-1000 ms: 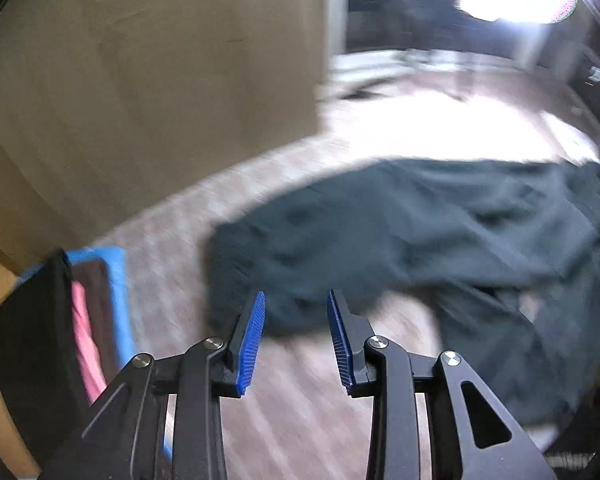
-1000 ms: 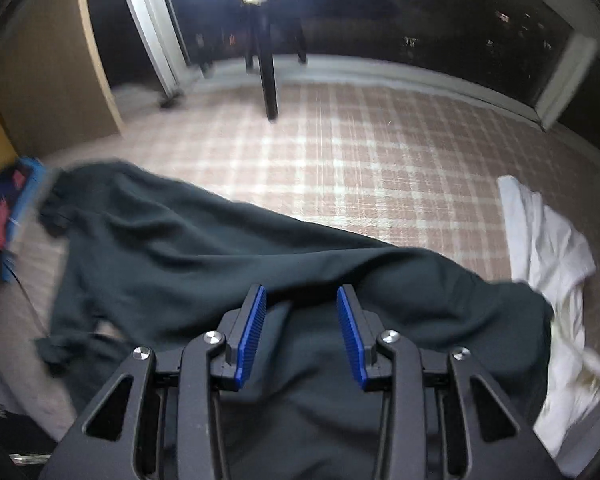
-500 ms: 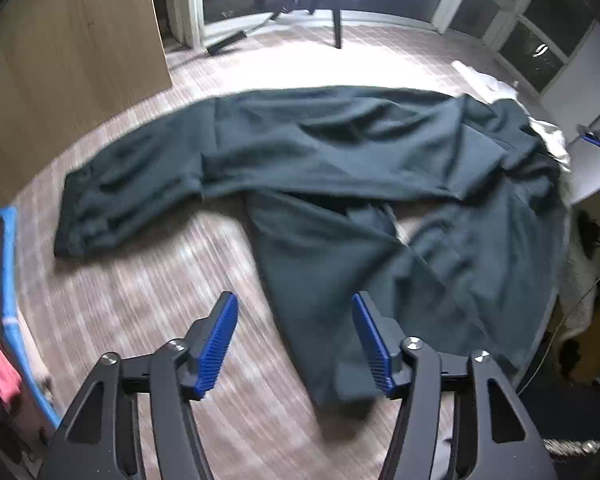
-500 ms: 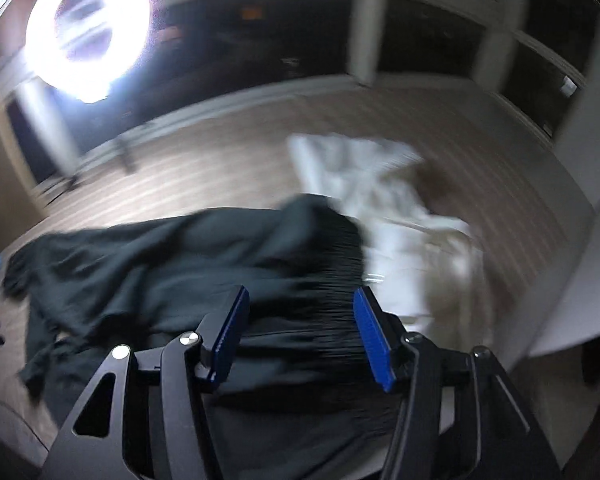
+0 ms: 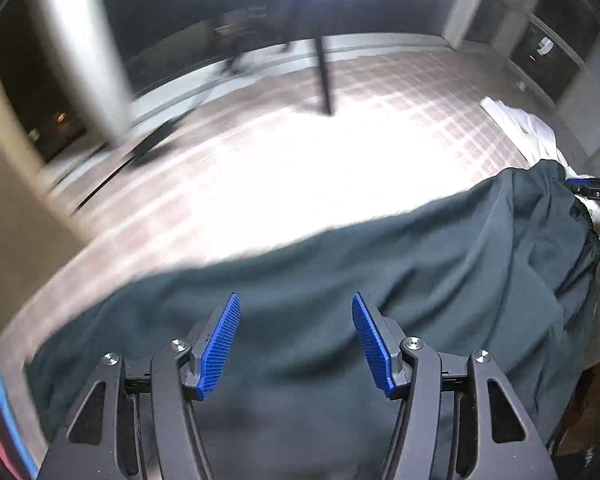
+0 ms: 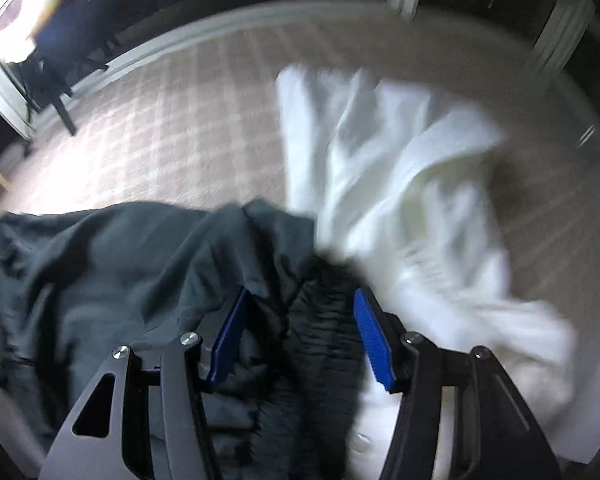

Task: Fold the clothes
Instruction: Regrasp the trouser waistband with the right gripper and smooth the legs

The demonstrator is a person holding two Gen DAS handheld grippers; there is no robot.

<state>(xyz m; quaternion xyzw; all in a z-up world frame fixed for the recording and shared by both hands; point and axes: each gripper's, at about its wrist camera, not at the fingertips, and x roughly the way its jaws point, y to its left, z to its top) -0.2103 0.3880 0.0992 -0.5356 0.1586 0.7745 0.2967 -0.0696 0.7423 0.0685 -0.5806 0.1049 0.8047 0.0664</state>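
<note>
Dark green trousers [image 5: 380, 264] lie spread on a plaid-covered surface [image 5: 300, 160]. My left gripper [image 5: 296, 344] is open, its blue pads low over the trousers' cloth near one leg. My right gripper [image 6: 296, 336] is open, its pads on either side of the gathered elastic waistband [image 6: 320, 320] of the trousers [image 6: 120, 264], which bunch up between the jaws. The right view is blurred.
A white garment [image 6: 412, 200] lies crumpled right of the waistband; it also shows in the left wrist view [image 5: 520, 120]. A dark stand leg [image 5: 324, 76] rises at the far side. A blue-edged bin [image 5: 0, 420] sits at the left. Windows line the back.
Both grippers have dropped closer to the trousers. The left swung from above the legs to low over the cloth. The right moved onto the waistband. Both stay open.
</note>
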